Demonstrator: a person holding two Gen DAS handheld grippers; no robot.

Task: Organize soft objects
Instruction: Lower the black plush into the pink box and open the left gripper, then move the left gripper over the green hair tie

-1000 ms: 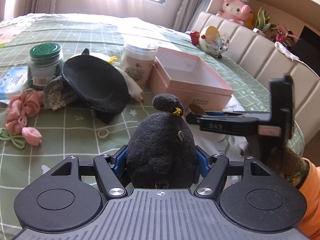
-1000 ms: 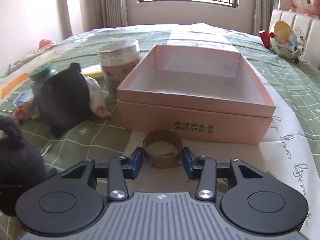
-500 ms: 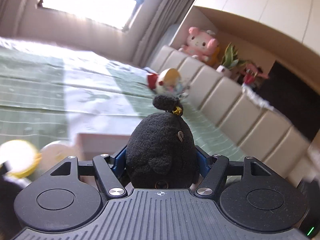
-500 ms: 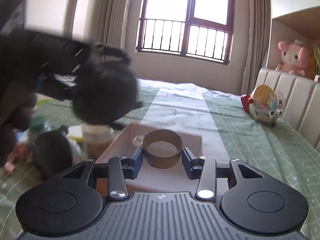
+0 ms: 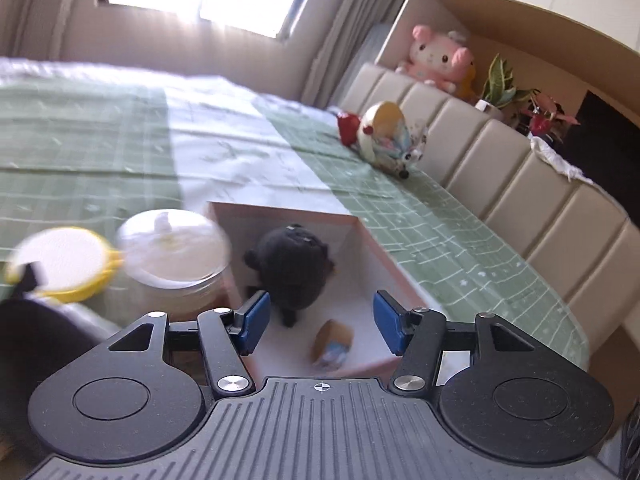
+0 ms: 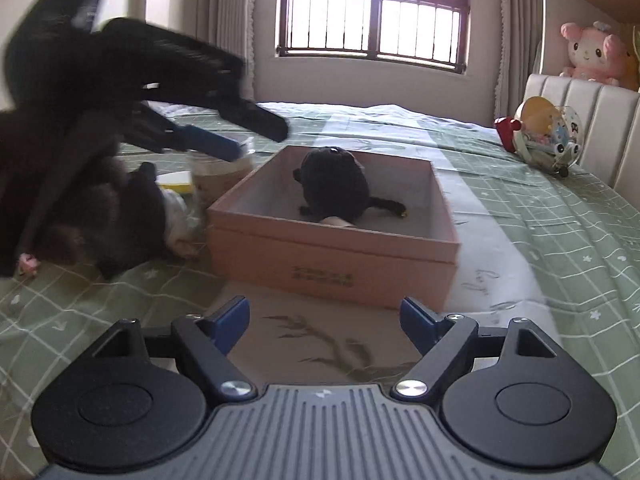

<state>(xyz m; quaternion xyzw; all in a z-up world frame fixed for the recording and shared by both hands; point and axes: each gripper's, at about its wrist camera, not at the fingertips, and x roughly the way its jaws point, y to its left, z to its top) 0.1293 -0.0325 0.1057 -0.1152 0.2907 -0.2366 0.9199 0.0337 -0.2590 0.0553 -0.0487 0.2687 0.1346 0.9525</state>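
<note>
Left wrist view: the black plush toy, gripped a second ago, is now dropped inside the pink box at 12 o'clock, the cardboard ring beside it. Left gripper is empty, closing slightly; right gripper is opening, empty.

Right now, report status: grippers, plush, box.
Left gripper closing, empty, over box. Right gripper opening, empty, short of box. Black plush and tape roll in box. Nothing blocking.
</note>
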